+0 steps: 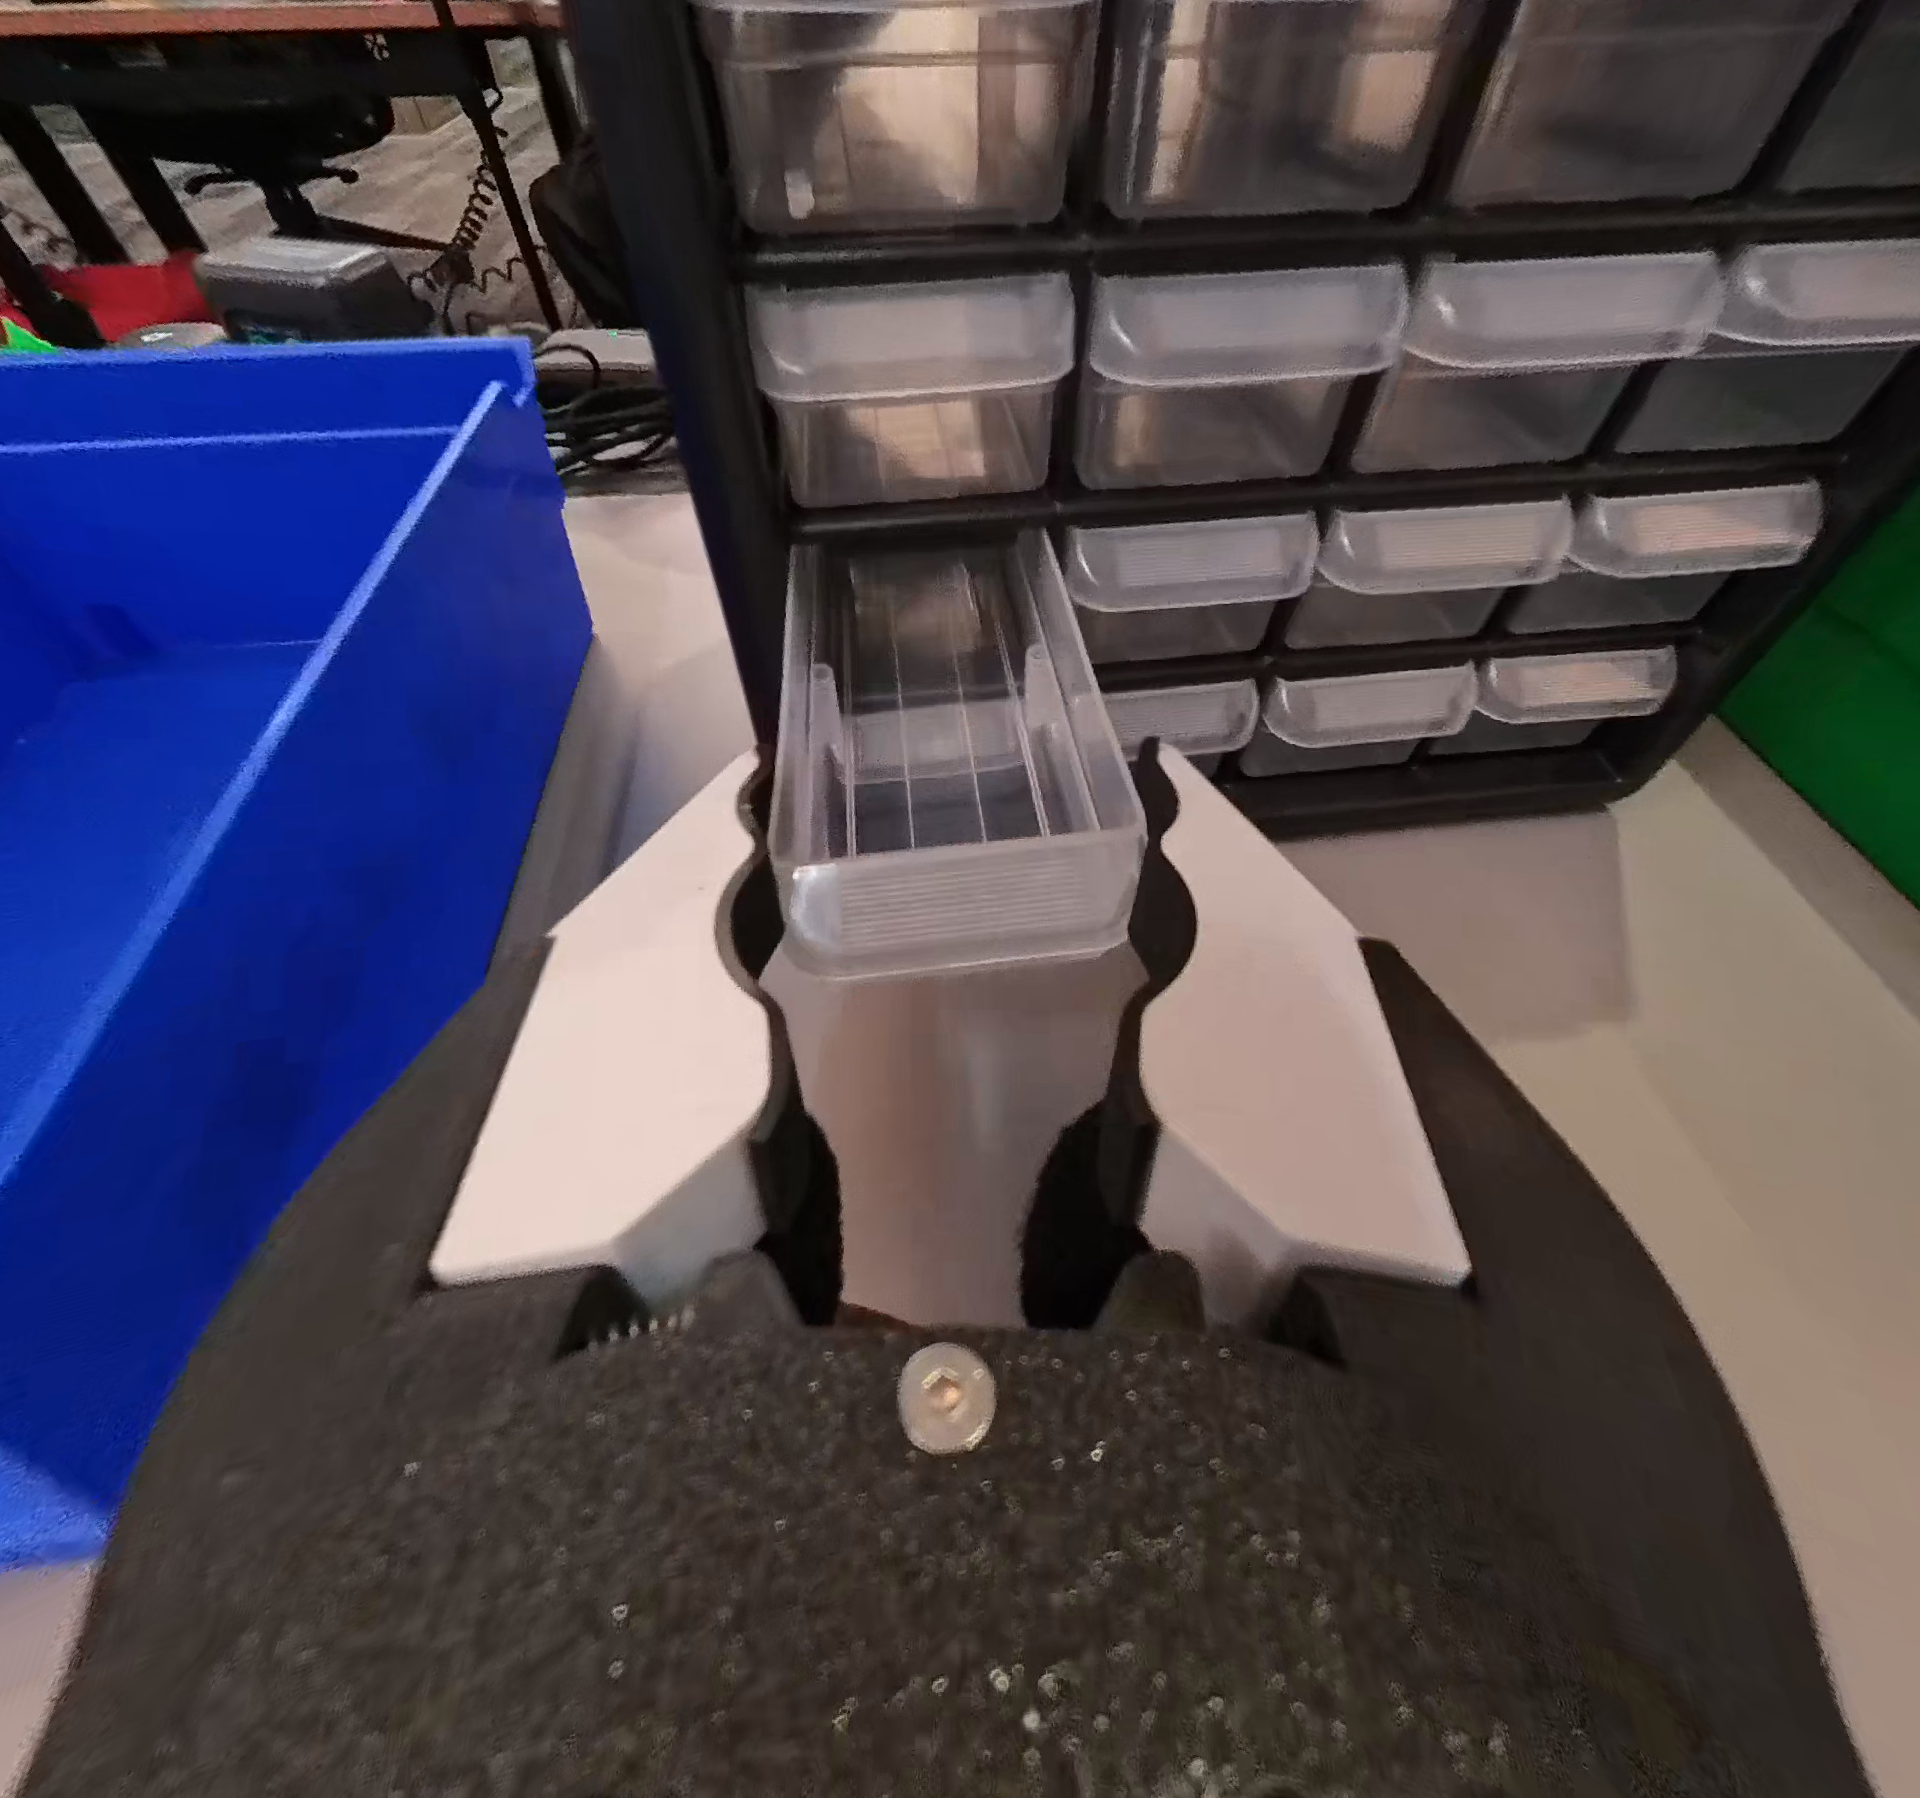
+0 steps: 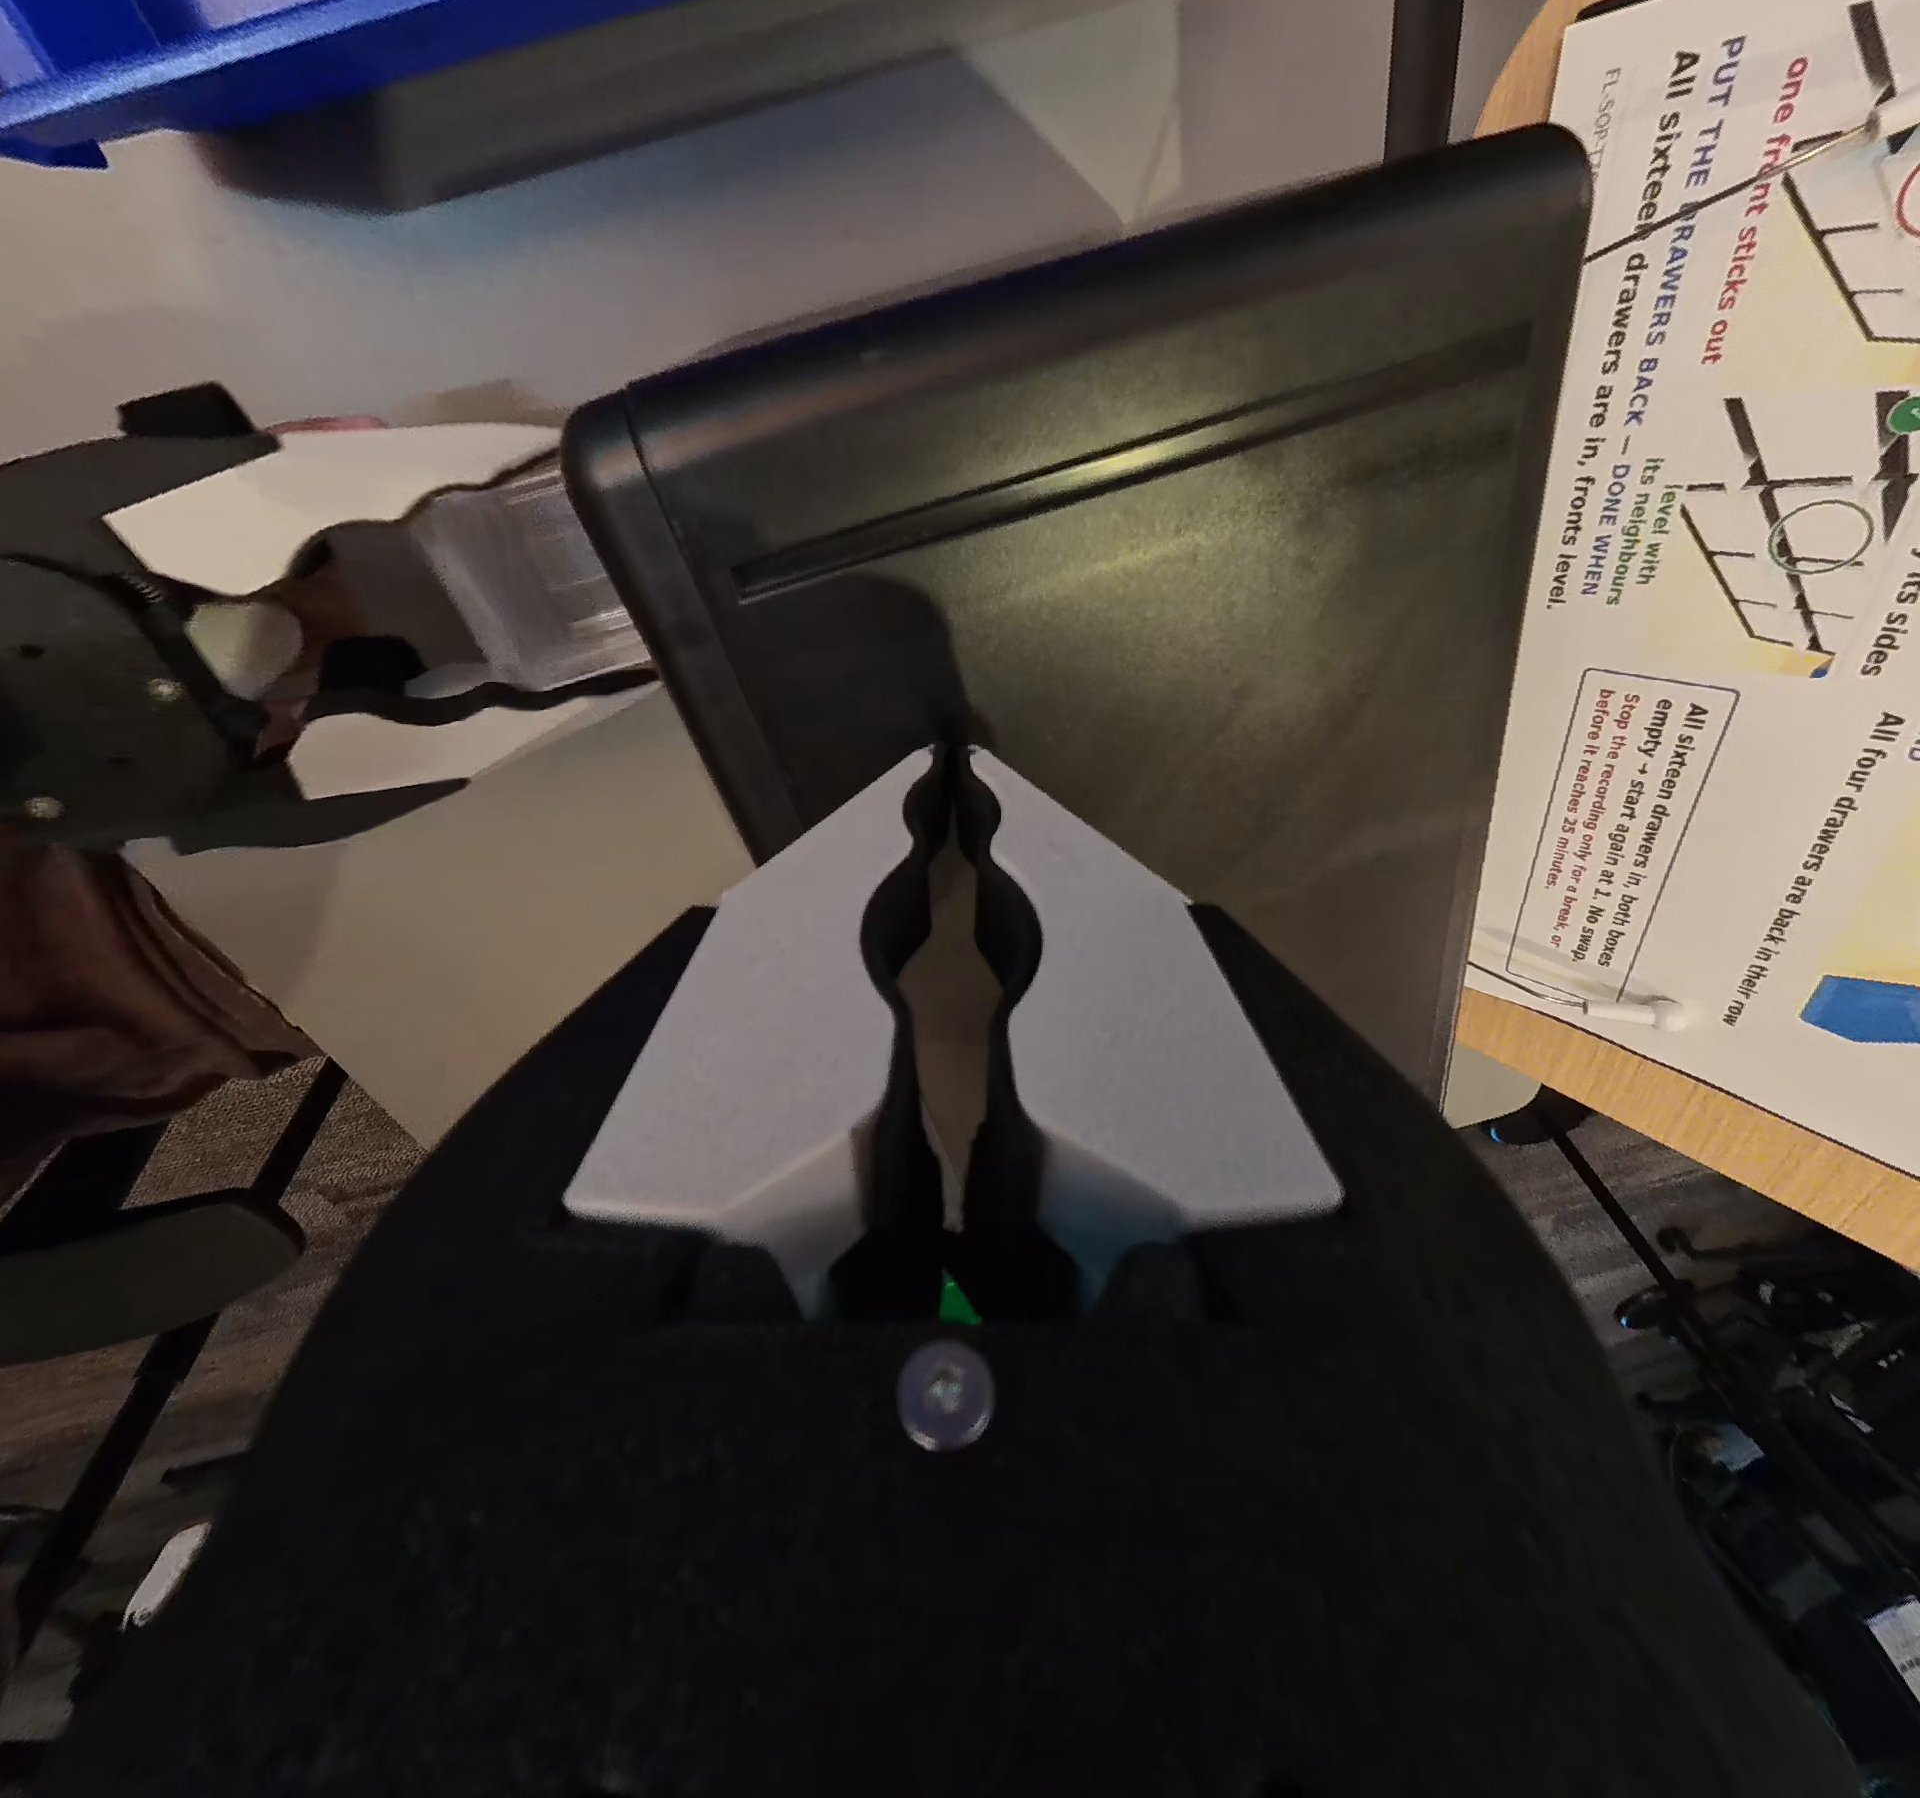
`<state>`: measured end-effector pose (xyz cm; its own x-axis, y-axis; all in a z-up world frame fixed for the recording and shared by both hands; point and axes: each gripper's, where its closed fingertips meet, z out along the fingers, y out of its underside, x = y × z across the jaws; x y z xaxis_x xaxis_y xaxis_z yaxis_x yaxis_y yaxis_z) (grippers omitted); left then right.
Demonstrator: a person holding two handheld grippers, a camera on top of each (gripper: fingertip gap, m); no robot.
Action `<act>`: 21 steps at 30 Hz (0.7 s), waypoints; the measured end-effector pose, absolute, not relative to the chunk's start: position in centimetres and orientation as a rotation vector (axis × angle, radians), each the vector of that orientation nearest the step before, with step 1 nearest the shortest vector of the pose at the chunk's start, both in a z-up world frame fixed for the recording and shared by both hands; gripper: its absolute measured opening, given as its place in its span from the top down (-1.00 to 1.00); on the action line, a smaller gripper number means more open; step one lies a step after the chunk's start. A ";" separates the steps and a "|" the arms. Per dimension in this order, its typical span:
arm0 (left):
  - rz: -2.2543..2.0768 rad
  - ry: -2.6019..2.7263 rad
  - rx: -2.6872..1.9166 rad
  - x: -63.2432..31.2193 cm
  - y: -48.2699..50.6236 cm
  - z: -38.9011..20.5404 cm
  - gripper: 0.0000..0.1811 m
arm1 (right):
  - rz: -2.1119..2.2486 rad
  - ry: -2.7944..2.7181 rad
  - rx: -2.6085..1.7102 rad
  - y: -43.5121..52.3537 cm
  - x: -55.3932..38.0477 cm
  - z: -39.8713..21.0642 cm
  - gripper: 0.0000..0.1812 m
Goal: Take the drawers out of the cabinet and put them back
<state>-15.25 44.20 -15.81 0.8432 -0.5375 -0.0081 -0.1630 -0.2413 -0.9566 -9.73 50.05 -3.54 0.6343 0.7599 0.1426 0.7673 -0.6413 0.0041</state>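
I note a large blue plastic bin (image 1: pixel 260 813) on the pale grey tabletop (image 1: pixel 1558 1073). Beyond the bin's far rim: cluttered brown desk (image 1: pixel 281 8), black office chair (image 1: pixel 281 148).

One black cabinet (image 1: pixel 686 314) stands on the table. One clear drawer (image 1: pixel 951 792) is pulled out. One blue bin (image 1: pixel 260 709) sits left. Two tools: left tool (image 1: pixel 951 875), right tool (image 2: pixel 951 772).

Cluttered desk (image 1: pixel 260 13), office chair (image 1: pixel 270 148), grey carpet (image 2: pixel 343 1187)
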 end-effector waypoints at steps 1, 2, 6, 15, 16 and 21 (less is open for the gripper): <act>-0.379 0.531 -1.817 -15.0 44.8 -16.0 0.27 | -0.202 -1.304 -2.790 50.1 -9.7 -3.5 1.00; -0.381 0.527 -1.823 -14.7 45.3 -16.1 0.27 | -0.199 -1.303 -2.792 50.1 -9.7 -3.5 1.00; -0.366 0.516 -1.837 -13.9 47.1 -16.3 0.26 | -0.187 -1.289 -2.800 50.2 -9.7 -3.5 1.00; -0.437 0.453 -1.841 -14.9 45.2 -16.8 0.22 | -0.173 -1.286 -2.823 50.2 -9.7 -3.5 1.00; -0.459 0.448 -1.842 -15.1 44.6 -16.9 0.25 | -0.172 -1.284 -2.825 50.2 -9.7 -3.6 1.00; -0.478 0.478 -1.759 -15.2 42.6 -16.1 0.65 | -0.165 -1.273 -2.830 50.2 -9.7 -3.6 1.00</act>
<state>-15.16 42.58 -16.06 0.8316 -0.5511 0.0682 -0.0690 -0.2244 -0.9721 -9.66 50.23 -3.56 0.6590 0.7439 0.1108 0.7475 -0.6641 0.0127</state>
